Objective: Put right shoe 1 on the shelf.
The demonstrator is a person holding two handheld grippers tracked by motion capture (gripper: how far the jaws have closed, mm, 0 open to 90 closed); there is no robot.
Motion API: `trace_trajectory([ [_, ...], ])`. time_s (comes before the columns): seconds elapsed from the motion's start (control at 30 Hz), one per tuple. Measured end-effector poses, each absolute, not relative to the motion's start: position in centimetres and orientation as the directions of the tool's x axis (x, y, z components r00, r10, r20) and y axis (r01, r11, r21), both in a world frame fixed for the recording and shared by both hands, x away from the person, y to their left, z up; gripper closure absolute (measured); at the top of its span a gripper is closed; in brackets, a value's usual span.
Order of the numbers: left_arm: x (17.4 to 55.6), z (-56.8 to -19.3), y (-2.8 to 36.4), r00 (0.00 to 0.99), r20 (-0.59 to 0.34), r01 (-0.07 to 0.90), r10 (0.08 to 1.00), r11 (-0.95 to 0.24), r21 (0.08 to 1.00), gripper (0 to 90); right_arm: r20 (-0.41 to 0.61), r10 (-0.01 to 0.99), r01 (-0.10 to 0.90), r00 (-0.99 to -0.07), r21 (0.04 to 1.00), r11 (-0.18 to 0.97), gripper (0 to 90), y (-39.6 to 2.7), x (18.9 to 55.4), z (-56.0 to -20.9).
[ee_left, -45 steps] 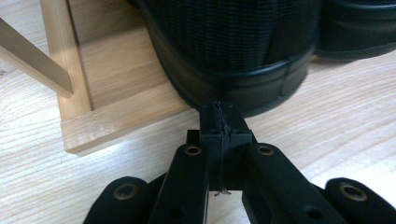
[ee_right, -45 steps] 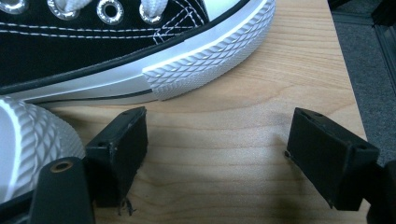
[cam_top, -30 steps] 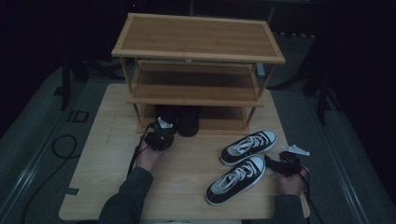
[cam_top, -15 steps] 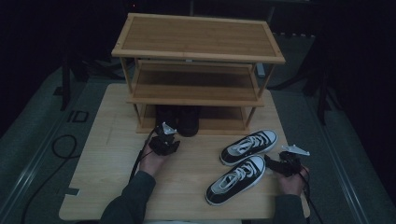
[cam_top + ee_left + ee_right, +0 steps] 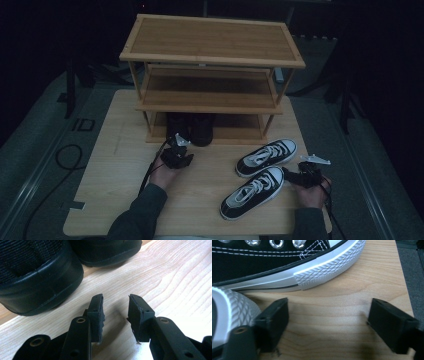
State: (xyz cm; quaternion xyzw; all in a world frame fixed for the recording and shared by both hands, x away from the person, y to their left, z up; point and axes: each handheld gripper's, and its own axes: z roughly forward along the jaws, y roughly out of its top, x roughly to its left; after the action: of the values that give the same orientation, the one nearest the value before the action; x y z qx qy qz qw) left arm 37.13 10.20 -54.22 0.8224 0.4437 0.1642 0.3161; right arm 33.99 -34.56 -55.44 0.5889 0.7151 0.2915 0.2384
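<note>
My left gripper [image 5: 177, 151] stands open and empty, its jaws having just been opening, in front of the black shoes [image 5: 191, 129] on the rack's [image 5: 212, 62] bottom shelf.
Its own view: heels [image 5: 40, 282] overhang the shelf; I could nudge them out. Right gripper [image 5: 328, 315], open, empty: the sneaker [image 5: 287, 267] beside it could skid.

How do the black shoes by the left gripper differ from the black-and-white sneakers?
The black shoes are all dark, soles included; the sneakers have white soles, toe caps and laces. The black shoes stand on the rack's bottom shelf; the sneakers lie on the tabletop in front. The black shoes sit snug together; the sneakers lie staggered. Both are pairs, neither gripped.
</note>
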Motion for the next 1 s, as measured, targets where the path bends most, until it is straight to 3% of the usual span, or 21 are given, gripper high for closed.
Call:
trace_trajectory([
  [0.1, 36.9, -54.0, 10.8, 0.554, -0.012, 0.626, 0.833, -0.406, 0.666, 63.6, 0.041, 0.979, 0.708, -0.198, 0.697, 0.114, 35.9, -34.7, 33.8, -55.0],
  [0.27, 36.6, -54.2, 11.4, 0.547, -0.029, 0.638, 0.837, -0.394, 0.662, 62.5, 0.037, 0.978, 0.674, -0.207, 0.729, 0.115, 42.9, -34.3, 33.4, -53.7],
  [1.0, 36.4, -54.7, 11.6, 0.546, -0.037, 0.653, 0.837, -0.397, 0.645, 62.0, 0.015, 0.943, 0.552, -0.332, 0.814, 0.181, 42.5, -30.2, 33.3, -48.3],
])
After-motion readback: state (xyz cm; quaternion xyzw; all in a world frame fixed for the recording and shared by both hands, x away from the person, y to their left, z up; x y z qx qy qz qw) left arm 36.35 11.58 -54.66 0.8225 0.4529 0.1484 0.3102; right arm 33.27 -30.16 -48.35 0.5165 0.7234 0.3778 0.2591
